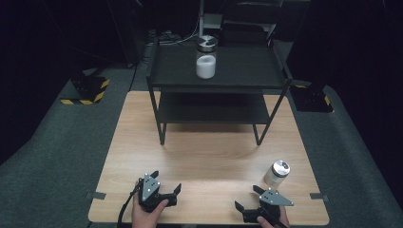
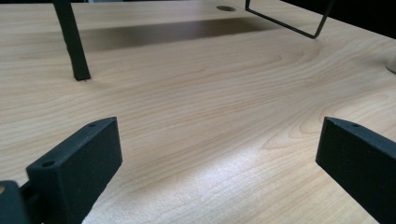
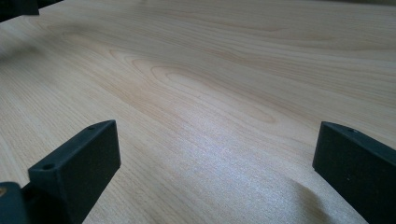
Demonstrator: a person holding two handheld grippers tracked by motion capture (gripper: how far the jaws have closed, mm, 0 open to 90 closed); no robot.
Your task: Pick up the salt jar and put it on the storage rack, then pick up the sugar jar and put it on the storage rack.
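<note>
Overhead, the high view takes in the small can [image 1: 276, 172] with its silver lid, upright on the table [image 1: 204, 161] just beyond the right gripper [image 1: 250, 198]; a salt-filled jar [image 1: 206, 57] tops the far shelf [image 1: 237, 71]. Both the left gripper [image 1: 167, 182] and right have jaws spread, empty, over bare wood.
</note>
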